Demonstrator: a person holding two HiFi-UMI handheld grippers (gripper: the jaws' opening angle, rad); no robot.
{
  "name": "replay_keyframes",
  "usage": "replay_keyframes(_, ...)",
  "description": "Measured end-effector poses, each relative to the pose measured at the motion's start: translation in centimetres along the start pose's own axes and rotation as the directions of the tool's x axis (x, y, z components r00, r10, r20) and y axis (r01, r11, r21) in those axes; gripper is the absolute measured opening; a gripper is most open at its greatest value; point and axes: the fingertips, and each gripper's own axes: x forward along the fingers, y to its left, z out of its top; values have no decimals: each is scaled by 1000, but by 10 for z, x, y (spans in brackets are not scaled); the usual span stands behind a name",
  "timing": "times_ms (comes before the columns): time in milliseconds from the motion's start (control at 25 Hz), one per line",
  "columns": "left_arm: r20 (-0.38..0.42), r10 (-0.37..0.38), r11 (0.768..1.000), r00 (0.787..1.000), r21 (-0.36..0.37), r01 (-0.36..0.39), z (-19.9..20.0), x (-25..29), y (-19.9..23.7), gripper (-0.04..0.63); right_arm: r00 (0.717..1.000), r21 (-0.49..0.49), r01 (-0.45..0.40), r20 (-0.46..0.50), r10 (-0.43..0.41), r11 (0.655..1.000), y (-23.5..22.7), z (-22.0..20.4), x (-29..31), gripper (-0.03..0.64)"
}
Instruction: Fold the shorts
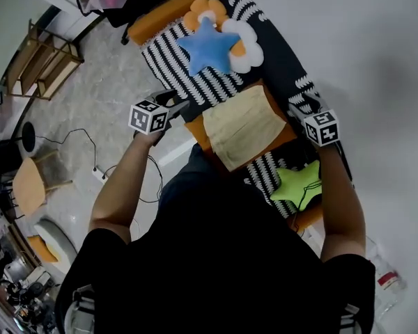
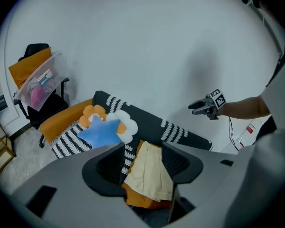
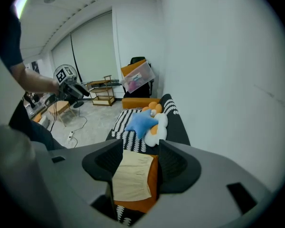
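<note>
Head view: shorts [image 1: 245,125] lie flat on the orange cushion [image 1: 202,139], between my hands, at 3 o'clock from my left gripper [image 1: 175,107] and 9 o'clock from my right gripper [image 1: 297,110]. Both jaw pairs stand apart and empty, each about equally near an edge.

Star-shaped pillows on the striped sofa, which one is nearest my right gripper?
The green star-shaped pillow, lying close beside the right gripper. The blue star-shaped pillow sits farther along the sofa, against the white and orange flower cushion.

no readable text, labels or numbers
</note>
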Motion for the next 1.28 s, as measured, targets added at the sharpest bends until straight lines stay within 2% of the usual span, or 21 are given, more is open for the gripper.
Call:
replay_keyframes(400,-104,-2,999,995,-46,-3,-44,60,55,259,983,-125,-98,-169,76,987,-17,-31,107,247)
replay_keyframes(720,-196,-50,996,979,-77,35,-84,104,81,259,954,-148,-186,-264,143,971,-9,-51,176,249)
replay_keyframes(1040,-280,-124,992,952,-66,110,-123,153,94,259,920,-187,-244,-356,166,952,-18,-69,233,245)
replay_keyframes(1280,-364,-187,982,913,-47,182,-163,196,103,259,877,-194,-298,-442,188,934,-24,-91,280,233)
